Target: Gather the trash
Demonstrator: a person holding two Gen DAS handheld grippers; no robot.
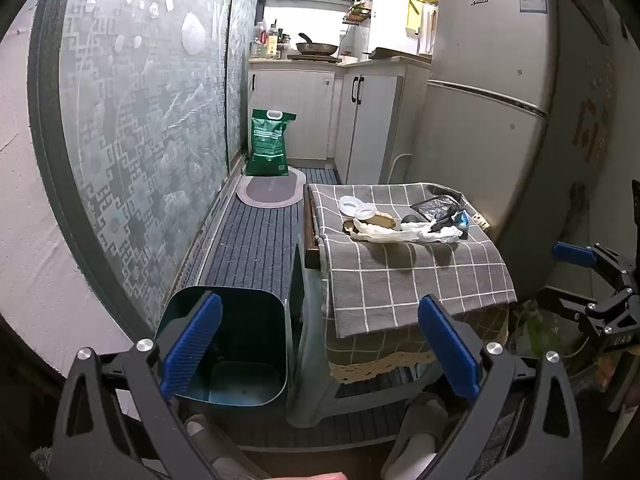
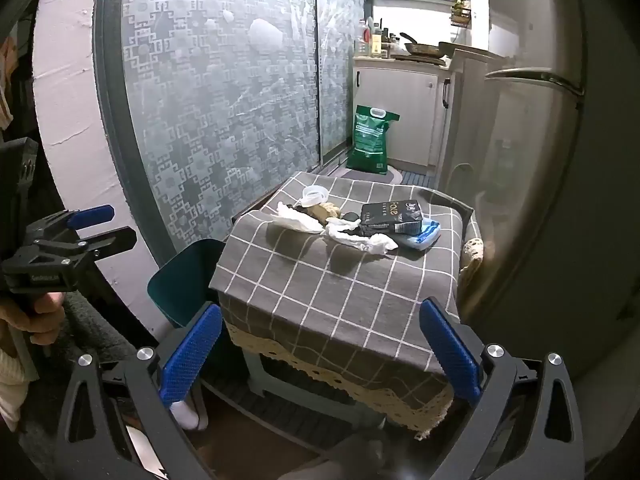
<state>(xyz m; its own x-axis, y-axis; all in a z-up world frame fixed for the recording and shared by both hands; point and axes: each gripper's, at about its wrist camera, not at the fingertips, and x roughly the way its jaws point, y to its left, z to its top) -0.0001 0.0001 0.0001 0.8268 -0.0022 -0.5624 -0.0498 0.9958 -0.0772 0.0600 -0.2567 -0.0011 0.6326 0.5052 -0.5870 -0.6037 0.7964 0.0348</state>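
A small table under a grey checked cloth (image 1: 400, 280) (image 2: 320, 288) carries a pile of trash. In it are crumpled white tissues (image 1: 400, 235) (image 2: 360, 240), clear plastic lids (image 1: 354, 205) (image 2: 314, 196), a brown scrap (image 1: 382, 220) (image 2: 326, 210), a black packet (image 1: 436, 206) (image 2: 392, 216) and a blue item (image 1: 464, 220) (image 2: 424, 236). A teal bin (image 1: 232, 344) (image 2: 180, 276) stands open on the floor at the table's left. My left gripper (image 1: 320, 344) (image 2: 112, 226) hangs open over the bin and table edge. My right gripper (image 2: 320, 354) (image 1: 560, 276) is open before the table's near edge. Neither holds anything.
A fridge (image 1: 500, 100) (image 2: 540, 160) stands close on the right of the table. A frosted sliding door (image 1: 140, 120) (image 2: 220, 120) runs along the left. A green bag (image 1: 269, 142) (image 2: 370, 138) and kitchen cabinets (image 1: 320, 112) lie beyond. Slippered feet (image 1: 416, 432) are below.
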